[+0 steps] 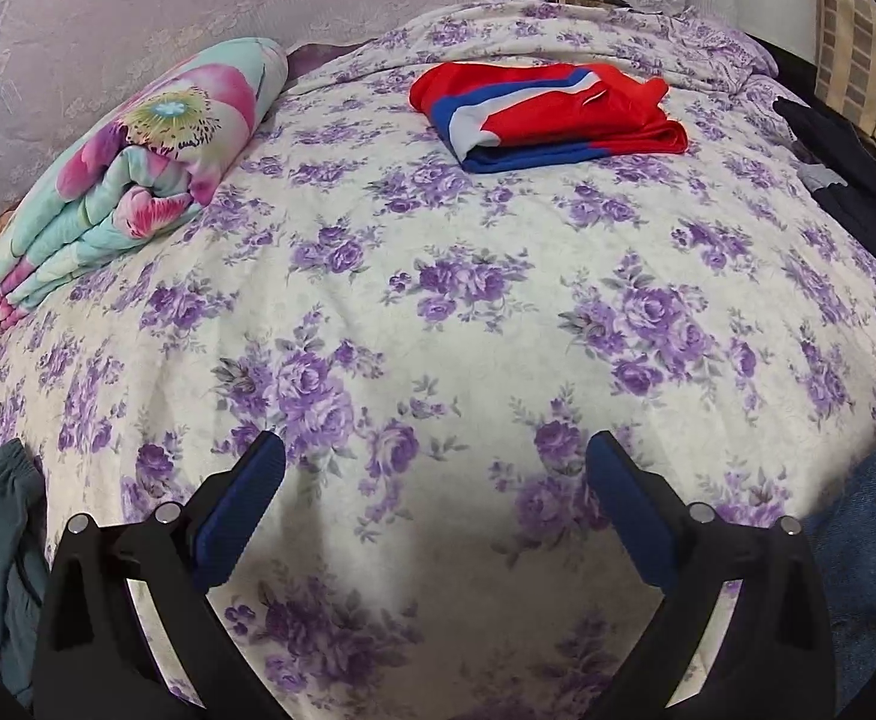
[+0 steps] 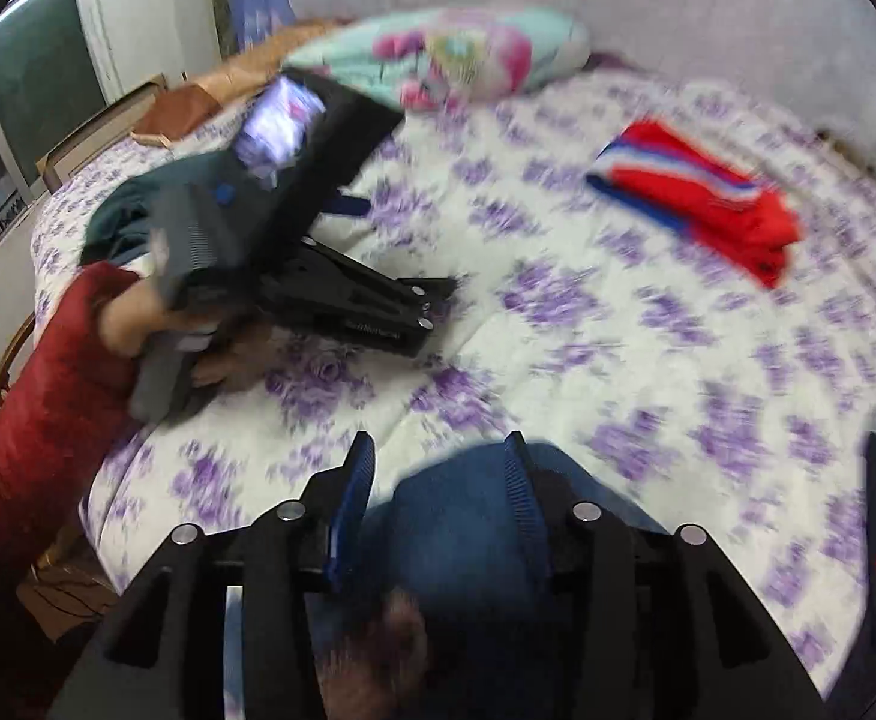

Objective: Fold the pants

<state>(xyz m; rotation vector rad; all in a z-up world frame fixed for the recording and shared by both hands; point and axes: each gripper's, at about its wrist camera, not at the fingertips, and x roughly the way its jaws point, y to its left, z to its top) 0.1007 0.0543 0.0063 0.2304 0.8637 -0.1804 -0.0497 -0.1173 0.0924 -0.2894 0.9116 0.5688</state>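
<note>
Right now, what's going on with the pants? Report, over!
Left gripper open, empty over the bedspread. Right gripper open, holding nothing. Red-blue pants folded. Nothing in the way.

Right wrist view smeared by blur, dark garment [image 1: 870, 204] cut off at three o'clock, teal cloth [image 1: 0, 570] clipped at eight o'clock.

The left tongs [image 1: 435, 468] stand wide apart with nothing between the blue pads, pointing steeply down over the bed's near edge. In the right wrist view a hand [image 2: 156, 324] in a red sleeve [image 2: 36, 420] holds them low over the bed's left side. The right tongs [image 2: 441, 468] are partly apart, their pads clear of anything, angled down at the near edge.
</note>
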